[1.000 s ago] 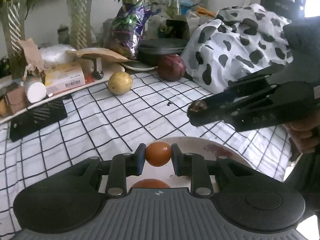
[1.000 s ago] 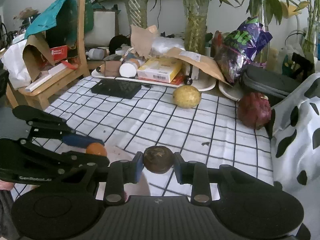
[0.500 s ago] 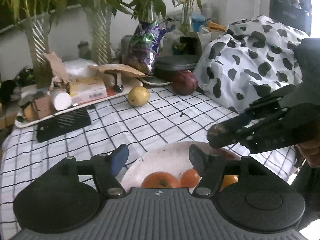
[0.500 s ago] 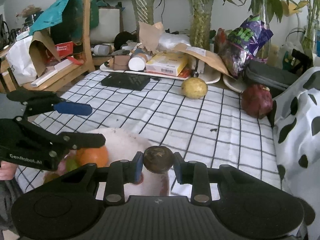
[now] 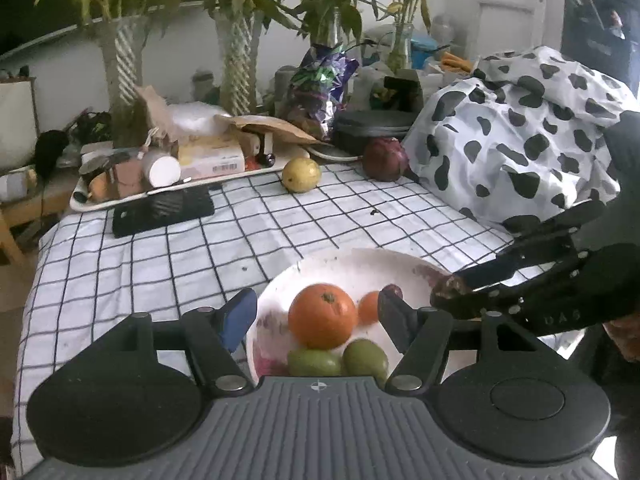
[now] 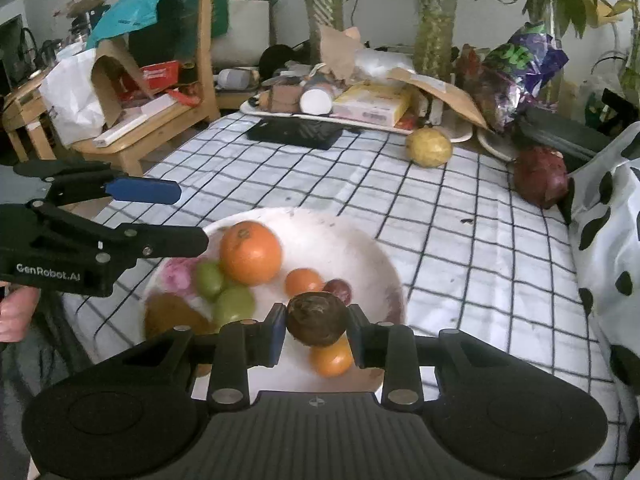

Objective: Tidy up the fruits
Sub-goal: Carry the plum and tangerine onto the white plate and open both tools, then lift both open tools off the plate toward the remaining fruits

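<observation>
A white bowl (image 5: 360,264) (image 6: 360,248) on the checked cloth holds a large orange (image 5: 322,317) (image 6: 250,252), small oranges (image 6: 303,282), green fruits (image 5: 365,357) (image 6: 209,278) and a small dark red fruit (image 6: 338,289). My left gripper (image 5: 316,320) is open and empty above the bowl's near side. My right gripper (image 6: 316,330) is shut on a dark brown passion fruit (image 6: 317,319) (image 5: 452,300) held above the bowl's near rim. A yellow fruit (image 5: 301,174) (image 6: 429,147) and a dark red fruit (image 5: 385,159) (image 6: 540,182) lie at the far side of the cloth.
A cluttered white tray (image 5: 160,196) and a black flat object (image 5: 162,213) sit at the far left of the cloth. A cow-print cloth heap (image 5: 520,136) is at the right. Plants in vases (image 5: 236,68) stand behind. A wooden chair (image 6: 160,128) is to the left.
My left gripper opened, dropped its small orange into the bowl and rose. My right gripper moved over the bowl with the passion fruit still held.
</observation>
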{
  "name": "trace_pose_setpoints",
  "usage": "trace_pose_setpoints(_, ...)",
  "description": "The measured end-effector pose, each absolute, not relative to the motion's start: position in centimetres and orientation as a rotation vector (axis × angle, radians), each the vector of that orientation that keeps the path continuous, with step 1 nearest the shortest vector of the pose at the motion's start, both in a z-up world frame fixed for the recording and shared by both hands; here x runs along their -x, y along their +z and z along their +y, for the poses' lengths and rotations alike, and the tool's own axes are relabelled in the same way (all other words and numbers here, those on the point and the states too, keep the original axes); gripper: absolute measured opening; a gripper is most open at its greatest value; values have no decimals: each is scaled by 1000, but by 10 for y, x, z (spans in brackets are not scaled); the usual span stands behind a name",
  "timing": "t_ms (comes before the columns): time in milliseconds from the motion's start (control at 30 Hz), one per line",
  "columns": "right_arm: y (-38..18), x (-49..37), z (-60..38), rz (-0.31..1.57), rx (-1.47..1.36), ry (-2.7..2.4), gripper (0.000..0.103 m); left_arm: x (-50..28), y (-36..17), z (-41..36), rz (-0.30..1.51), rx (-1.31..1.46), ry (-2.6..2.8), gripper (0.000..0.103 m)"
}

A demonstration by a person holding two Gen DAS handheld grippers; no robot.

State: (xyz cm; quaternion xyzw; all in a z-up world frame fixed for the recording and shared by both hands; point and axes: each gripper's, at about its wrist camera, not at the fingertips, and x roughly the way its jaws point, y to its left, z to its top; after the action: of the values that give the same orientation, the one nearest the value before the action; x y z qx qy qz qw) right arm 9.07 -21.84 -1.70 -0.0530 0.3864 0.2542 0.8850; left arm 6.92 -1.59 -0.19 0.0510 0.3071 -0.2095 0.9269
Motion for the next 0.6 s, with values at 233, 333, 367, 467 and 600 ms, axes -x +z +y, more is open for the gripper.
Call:
trace_pose_setpoints(233, -25, -72, -206, 864, 134, 558, 34, -52, -2, -15, 645, -105, -408, 65)
trace_pose_setpoints(333, -29, -66, -201, 877, 151, 564, 34, -46, -1, -14, 649, -96, -402, 65)
trace_pose_setpoints(367, -29, -65, -200, 880, 154, 562, 34, -44, -1, -14, 651, -93, -402, 65)
trace_pose_setpoints(467, -30, -60, -199, 871, 173, 545, 65, -40, -1, -14, 661, -91, -397, 65)
trace_pose_setpoints(600, -28, -51, -203, 850, 181, 530, 81, -35, -2, -15, 683, -86, -392, 65)
